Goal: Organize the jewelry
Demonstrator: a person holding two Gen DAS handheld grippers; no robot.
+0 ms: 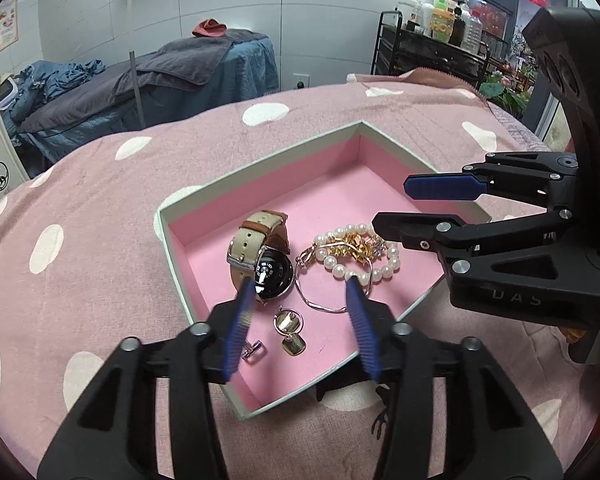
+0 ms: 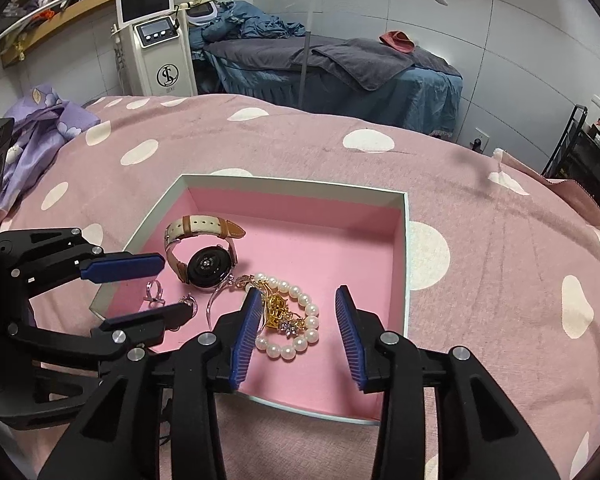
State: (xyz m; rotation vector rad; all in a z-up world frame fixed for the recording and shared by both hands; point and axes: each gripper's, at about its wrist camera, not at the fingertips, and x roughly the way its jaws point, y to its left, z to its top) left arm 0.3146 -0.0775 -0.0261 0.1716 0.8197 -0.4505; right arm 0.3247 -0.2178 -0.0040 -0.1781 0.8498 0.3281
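Observation:
A shallow box (image 1: 260, 168) (image 2: 405, 248) with a pink lining sits on the spotted pink cover. In it lie a watch (image 1: 266, 258) (image 2: 204, 256) with a tan and cream strap, a pearl bracelet (image 1: 374, 268) (image 2: 300, 332) tangled with gold pieces (image 2: 278, 310), a thin chain (image 1: 320, 300), a gold earring (image 1: 290, 330) and a small silver ring (image 1: 254, 349) (image 2: 154, 294). My left gripper (image 1: 302, 284) (image 2: 148, 290) is open and empty above the box's near side. My right gripper (image 2: 298, 294) (image 1: 392, 204) is open and empty above the pearls.
The box rests on a bed with a pink polka-dot cover (image 1: 80, 220) (image 2: 500, 240). A massage bed with grey and blue covers (image 2: 340, 64) stands behind, with a white machine (image 2: 156, 40) beside it. A black rack of bottles (image 1: 440, 24) is at the back right.

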